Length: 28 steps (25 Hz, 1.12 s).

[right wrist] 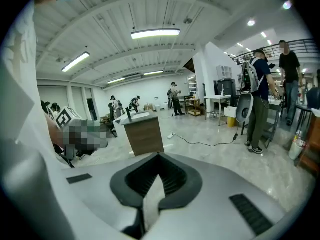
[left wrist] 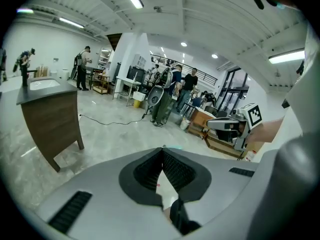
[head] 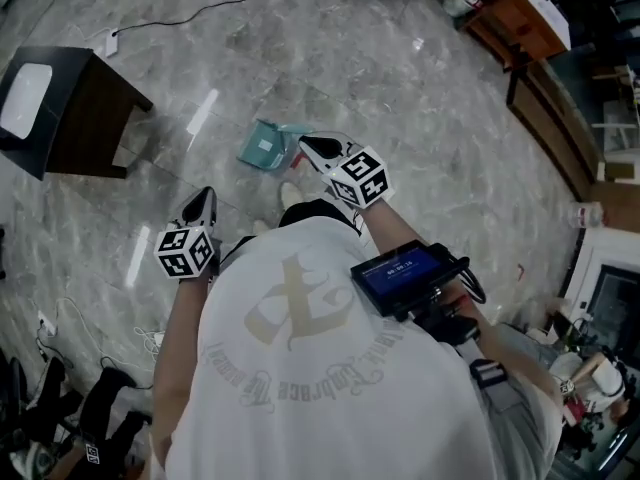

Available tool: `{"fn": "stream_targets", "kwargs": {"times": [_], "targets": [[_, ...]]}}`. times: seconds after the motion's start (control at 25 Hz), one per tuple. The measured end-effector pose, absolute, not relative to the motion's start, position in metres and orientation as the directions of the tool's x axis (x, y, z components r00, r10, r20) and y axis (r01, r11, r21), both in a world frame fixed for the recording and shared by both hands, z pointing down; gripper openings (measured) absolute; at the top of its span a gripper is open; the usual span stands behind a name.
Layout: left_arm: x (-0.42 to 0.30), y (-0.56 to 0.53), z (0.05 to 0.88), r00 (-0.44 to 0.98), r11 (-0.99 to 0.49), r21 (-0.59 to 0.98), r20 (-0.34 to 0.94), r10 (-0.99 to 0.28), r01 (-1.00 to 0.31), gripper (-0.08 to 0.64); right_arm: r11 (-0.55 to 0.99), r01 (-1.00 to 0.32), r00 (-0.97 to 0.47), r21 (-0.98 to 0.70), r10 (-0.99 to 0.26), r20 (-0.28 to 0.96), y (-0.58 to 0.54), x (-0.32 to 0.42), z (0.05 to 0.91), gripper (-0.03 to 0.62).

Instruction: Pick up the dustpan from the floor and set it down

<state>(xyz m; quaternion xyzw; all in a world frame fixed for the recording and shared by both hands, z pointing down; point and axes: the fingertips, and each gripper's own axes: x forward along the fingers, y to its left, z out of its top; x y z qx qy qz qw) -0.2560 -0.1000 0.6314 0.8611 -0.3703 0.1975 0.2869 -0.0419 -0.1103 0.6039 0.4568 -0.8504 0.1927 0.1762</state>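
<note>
- One dustpan [head: 265,146] — teal.
- Two grippers: the left gripper [head: 207,194] and the right gripper [head: 304,141].
- Two marker cubes [head: 186,251], one on each gripper.
- One dark cabinet [head: 85,118], with one white basin [head: 25,98] on top.
- One cable [head: 200,10] on the floor.
- Two people [right wrist: 260,99] standing near in the right gripper view — further figures at the back are too small to count.

I can read nothing for certain: the arched gothic lettering on the white shirt [head: 300,368] is blurred, and the figures on the small screen [head: 402,272] beside that shirt are too small.
</note>
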Motion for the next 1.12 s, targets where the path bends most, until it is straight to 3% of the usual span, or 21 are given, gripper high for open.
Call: {"fn": "stream_targets", "kwargs": {"times": [0.36, 1.12], "targets": [[-0.226, -0.126, 0.634, 0.719, -0.64, 0.385, 0.561, -0.41, -0.665, 0.012, 0.456, -0.864, -0.502, -0.215, -0.733, 0.46, -0.111, -0.04, 0.587, 0.017], [-0.212, -0.088, 0.631, 0.763, -0.716, 0.378, 0.552, -0.335, -0.587, 0.012, 0.436, -0.88, -0.47, -0.189, -0.741, 0.48, -0.066, -0.044, 0.586, 0.017]]}}
